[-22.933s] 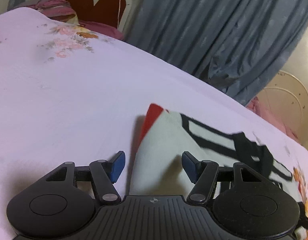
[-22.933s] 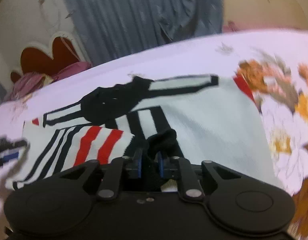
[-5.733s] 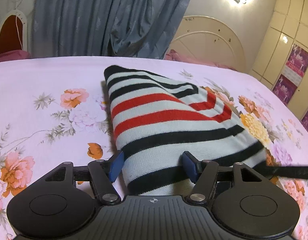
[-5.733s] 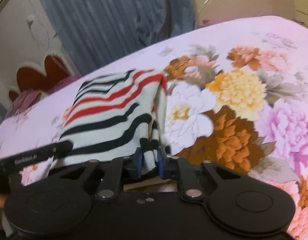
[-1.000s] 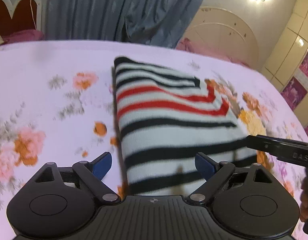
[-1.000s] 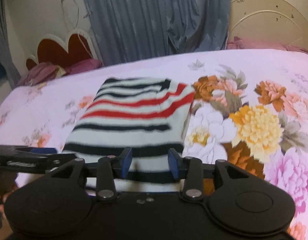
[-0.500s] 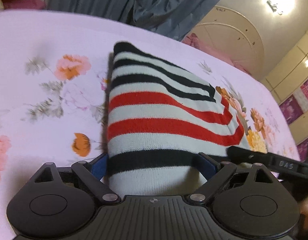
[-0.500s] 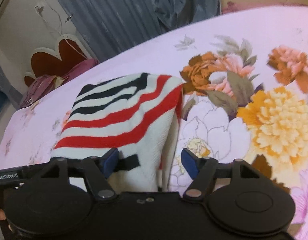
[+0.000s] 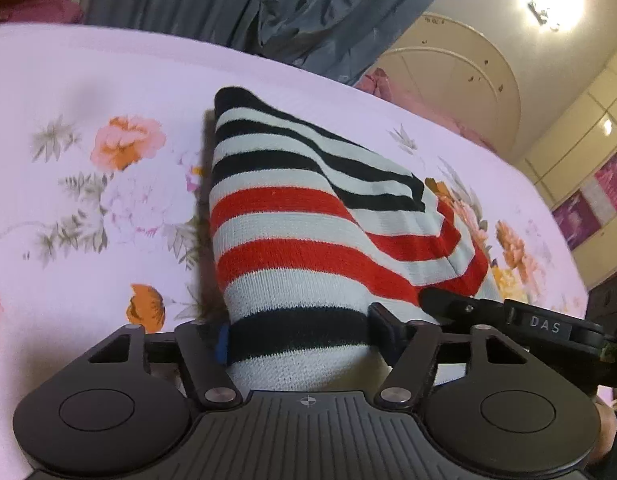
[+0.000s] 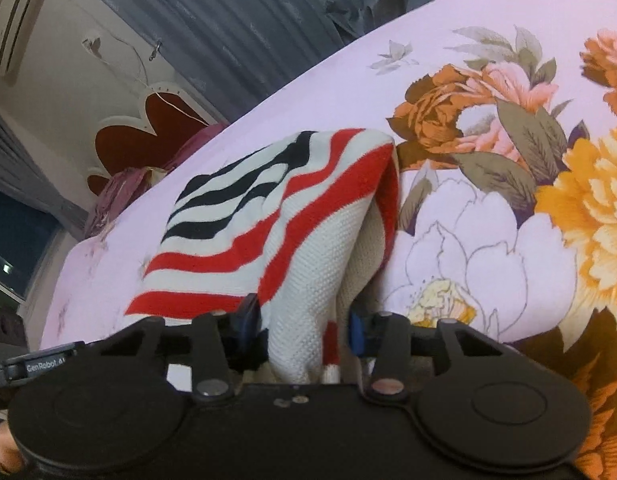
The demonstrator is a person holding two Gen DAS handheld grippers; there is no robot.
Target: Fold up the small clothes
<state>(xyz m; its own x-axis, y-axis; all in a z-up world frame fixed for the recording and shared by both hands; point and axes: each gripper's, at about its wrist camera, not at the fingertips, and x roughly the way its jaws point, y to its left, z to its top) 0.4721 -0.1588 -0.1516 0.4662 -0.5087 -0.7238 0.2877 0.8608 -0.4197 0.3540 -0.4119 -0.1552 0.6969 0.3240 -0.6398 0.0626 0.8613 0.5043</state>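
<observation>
Closing both grippers, angled down at bed. My left gripper (image 9: 298, 340) has near end of folded striped sweater (image 9: 308, 240) between its jaws, pads at both sides. My right gripper (image 10: 304, 324) pinches bunched right edge of sweater (image 10: 304, 240). Sweater lies on floral bedsheet (image 9: 88, 200); grey curtain (image 9: 248, 4) beyond.

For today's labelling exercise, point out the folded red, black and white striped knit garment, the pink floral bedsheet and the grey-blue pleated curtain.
Striped knit garment (image 9: 308, 256), left wrist view, on a red stripe.
Floral bedsheet (image 10: 480, 240), right wrist view, on the pale printed flower.
Grey-blue curtain (image 9: 236, 4), left wrist view, on its hanging folds.
</observation>
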